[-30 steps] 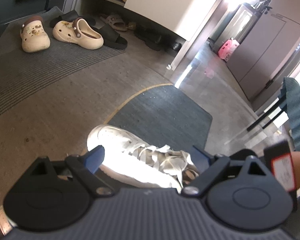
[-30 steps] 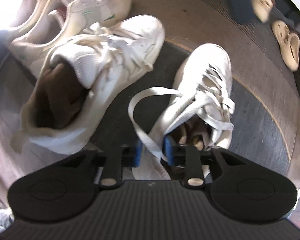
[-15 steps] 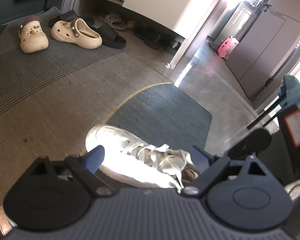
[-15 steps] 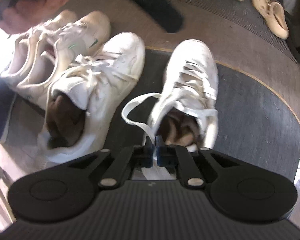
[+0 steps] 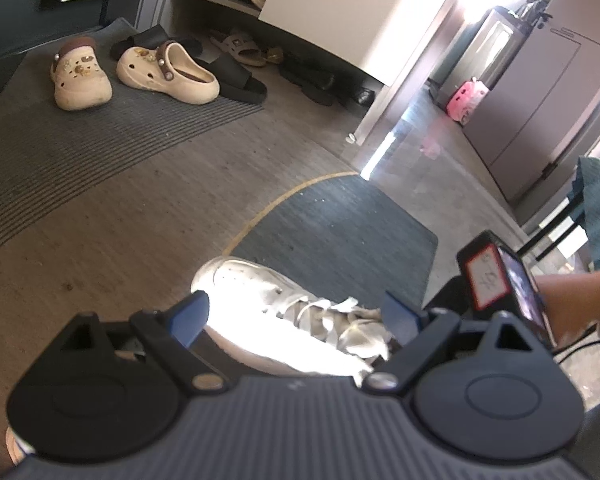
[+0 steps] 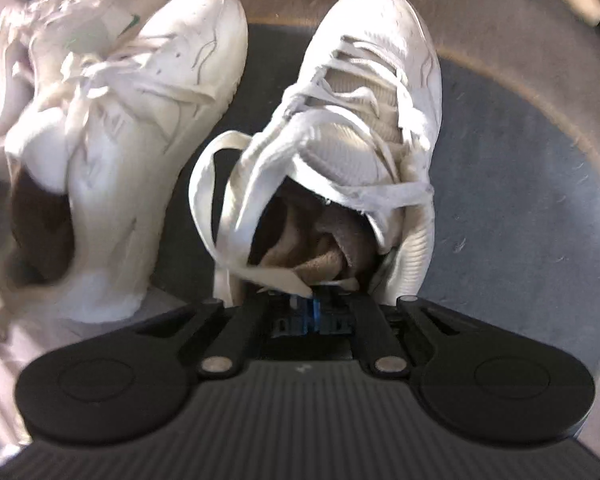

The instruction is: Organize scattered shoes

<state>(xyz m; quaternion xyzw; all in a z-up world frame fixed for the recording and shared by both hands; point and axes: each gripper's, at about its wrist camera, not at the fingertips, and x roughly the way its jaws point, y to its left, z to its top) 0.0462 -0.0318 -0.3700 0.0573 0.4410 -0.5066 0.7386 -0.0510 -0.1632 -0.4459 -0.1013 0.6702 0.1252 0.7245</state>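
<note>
Two claws: my right gripper (image 6: 312,308) pinches the white sneaker's (image 6: 364,120) heel; my left gripper (image 5: 296,316) hangs spread. Red-bordered label (image 5: 485,280) unreadable.

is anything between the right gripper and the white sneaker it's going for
Nothing visible. The right gripper has its fingers shut at the heel of the white sneaker, with a loose lace draped beside them. The second sneaker lies off to the side, clear of the grip.

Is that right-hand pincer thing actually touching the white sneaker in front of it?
Touching. In the right wrist view, the right gripper has its jaws shut on the heel edge of the white sneaker, with no gap showing.
</note>
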